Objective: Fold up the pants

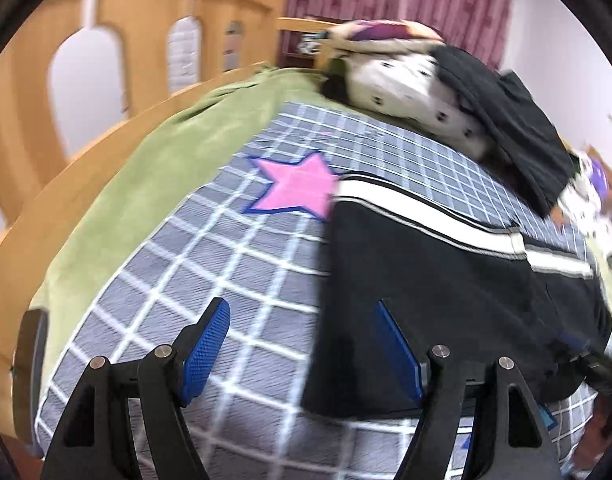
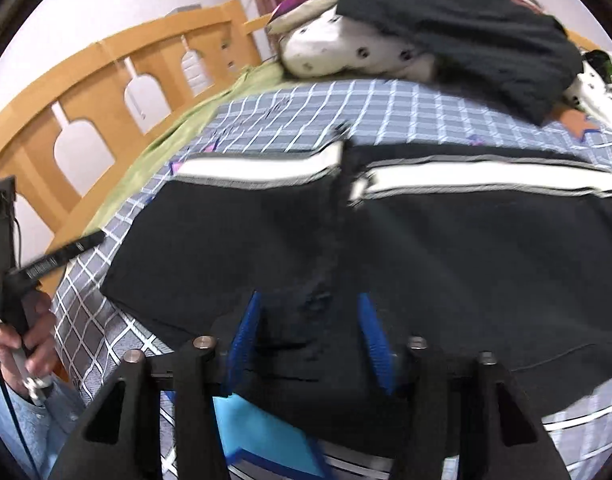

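Black pants (image 1: 434, 280) with a white side stripe lie flat on the checked bedspread, folded over on themselves. They fill the middle of the right wrist view (image 2: 426, 248). My left gripper (image 1: 301, 344) is open and empty, its right finger over the pants' left edge, its left finger over the bedspread. My right gripper (image 2: 310, 340) is open just above the pants' near edge, with black cloth between the blue pads; it grips nothing. The left gripper's body (image 2: 13, 268) and the hand holding it show at the left of the right wrist view.
A grey checked bedspread (image 1: 209, 248) with a pink star (image 1: 297, 192) covers a green sheet (image 1: 153, 168). A wooden bed rail (image 1: 45, 128) runs along the left. A spotted pillow (image 2: 346, 48) with another black garment (image 2: 486, 32) on it lies at the far end.
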